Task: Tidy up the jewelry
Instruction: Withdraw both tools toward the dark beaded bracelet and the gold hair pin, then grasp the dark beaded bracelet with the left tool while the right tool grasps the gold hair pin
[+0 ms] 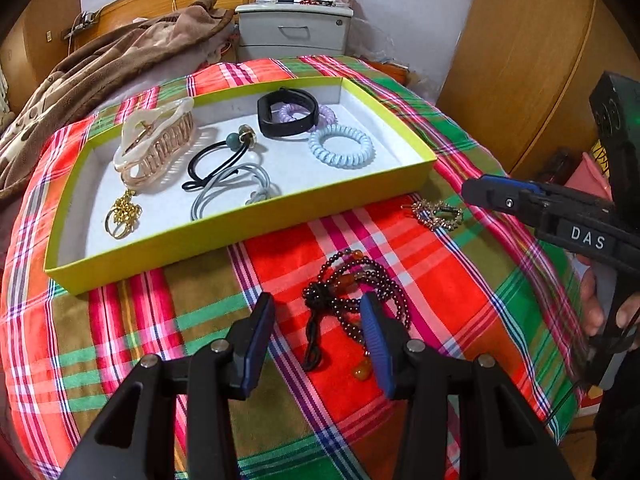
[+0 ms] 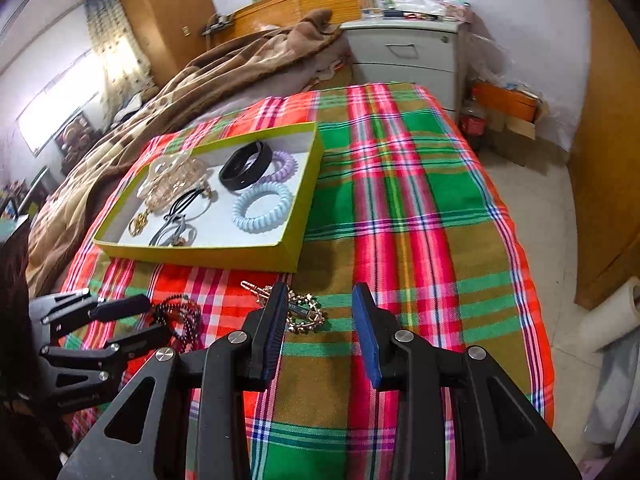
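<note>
Left gripper (image 1: 316,316) is hanging just over the dark bead bracelet (image 1: 352,288), fingers spread wide and nothing pinched; right blue pad is overlapping the beads in view, contact can't be confirmed. Bracelet is lying in a heap on the plaid cloth (image 1: 160,320), near side of the tray, with a black cord tail and an amber bead trailing toward the camera.

Right gripper (image 2: 320,316) is also spread and holding nothing, hovering near the gold rhinestone clip (image 2: 304,312), which is sitting on the cloth right of the bracelet, just near of the tray's right corner.

Step, as I read it: picking up the last two loose pieces. Next move is calling for the left fingers to straddle the thick knot of beads, close, lift over the near wall of the yellow-green tray (image 1: 240,236), and drop into open white floor.

Farther in, the tray is already holding a gold brooch-like piece (image 1: 122,214), a pale claw clip (image 1: 156,142), black and grey hair ties (image 1: 228,176), a blue coil tie (image 1: 340,146), a black band (image 1: 286,112) and a lilac coil (image 1: 304,114) half hidden behind it.

Hard to read: the clip's left end is being covered by the right gripper's left finger in its own view, and the clip's shape is blurry.
</note>
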The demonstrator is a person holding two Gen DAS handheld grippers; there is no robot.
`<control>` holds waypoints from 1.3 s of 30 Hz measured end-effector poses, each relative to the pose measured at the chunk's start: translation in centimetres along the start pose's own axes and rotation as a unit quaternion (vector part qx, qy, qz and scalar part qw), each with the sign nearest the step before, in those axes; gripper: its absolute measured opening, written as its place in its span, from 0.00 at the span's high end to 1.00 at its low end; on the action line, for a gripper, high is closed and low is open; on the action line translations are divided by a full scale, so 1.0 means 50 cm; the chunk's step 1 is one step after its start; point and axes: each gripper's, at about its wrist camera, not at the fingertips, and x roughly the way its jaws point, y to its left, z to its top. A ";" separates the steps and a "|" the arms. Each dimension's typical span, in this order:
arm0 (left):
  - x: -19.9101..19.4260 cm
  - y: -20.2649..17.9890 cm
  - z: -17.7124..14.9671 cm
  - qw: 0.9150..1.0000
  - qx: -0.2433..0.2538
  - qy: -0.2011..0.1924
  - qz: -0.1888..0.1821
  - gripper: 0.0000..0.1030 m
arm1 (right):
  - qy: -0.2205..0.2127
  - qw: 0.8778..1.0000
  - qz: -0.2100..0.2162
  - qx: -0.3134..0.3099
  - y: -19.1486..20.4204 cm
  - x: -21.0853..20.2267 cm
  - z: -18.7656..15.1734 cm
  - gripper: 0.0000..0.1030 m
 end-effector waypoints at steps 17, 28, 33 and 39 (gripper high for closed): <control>0.006 -0.008 0.012 1.000 0.003 0.006 0.016 0.88 | 0.034 0.989 0.048 -0.137 0.043 0.060 -0.002 0.54; -0.001 0.000 0.013 1.000 -0.005 -0.003 0.010 0.90 | 0.043 0.985 0.026 -0.164 0.060 0.070 -0.007 0.54; -0.011 -0.004 0.013 1.000 0.001 -0.009 0.006 0.90 | 0.044 0.984 -0.001 -0.172 0.071 0.066 -0.015 0.64; -0.019 -0.005 0.011 1.000 0.002 -0.013 0.005 0.90 | 0.042 0.985 -0.008 -0.164 0.068 0.058 -0.022 0.74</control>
